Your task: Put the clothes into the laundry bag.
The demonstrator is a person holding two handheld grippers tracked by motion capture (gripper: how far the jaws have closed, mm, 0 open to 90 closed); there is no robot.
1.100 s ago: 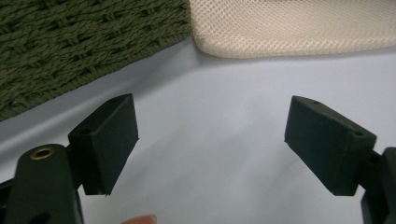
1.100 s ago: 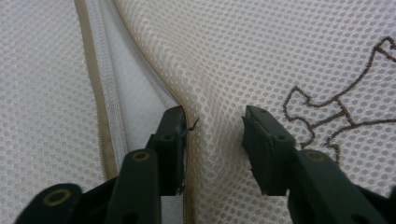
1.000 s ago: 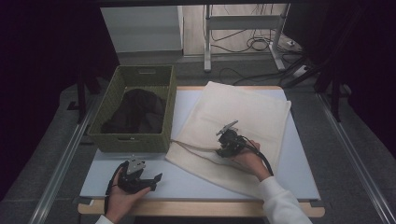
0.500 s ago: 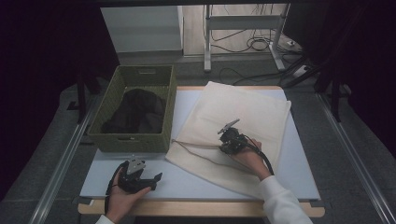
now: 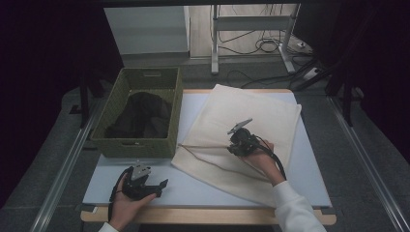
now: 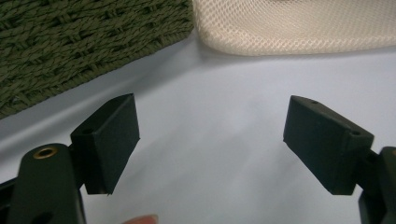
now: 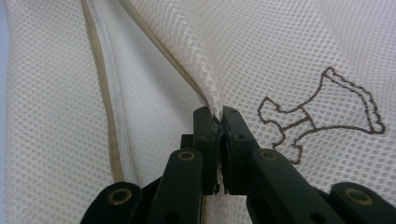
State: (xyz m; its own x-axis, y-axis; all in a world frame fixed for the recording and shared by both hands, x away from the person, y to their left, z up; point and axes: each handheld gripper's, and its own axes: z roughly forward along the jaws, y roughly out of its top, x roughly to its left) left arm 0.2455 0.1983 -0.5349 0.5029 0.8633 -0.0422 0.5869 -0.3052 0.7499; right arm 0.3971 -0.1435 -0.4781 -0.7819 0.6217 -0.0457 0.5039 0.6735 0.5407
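The table [image 5: 309,179] carries a pale blue top with a wooden front edge. The largest item on it is the cream mesh bag [image 5: 251,121], lying flat across the centre and right, one corner reaching toward the far right edge. A brown-edged zip seam [image 7: 105,116] runs along its near-left side, and a small brown outline of a dog [image 7: 322,109] is stitched on the mesh.

Just left of the bag stands the green woven basket [image 5: 167,108], its near wall close to the bag's left corner. A dark garment [image 5: 142,116] lies bundled inside it.

My right gripper [image 5: 235,144] rests on the bag near its middle. In the right gripper view its jaws are clenched together on a raised fold of the mesh, next to the stitched dog.

My left gripper [image 5: 157,186] lies low on the bare tabletop at the near left, in front of the basket. Its jaws stand wide apart with nothing between them, pointing toward the basket's wall and the bag's edge.
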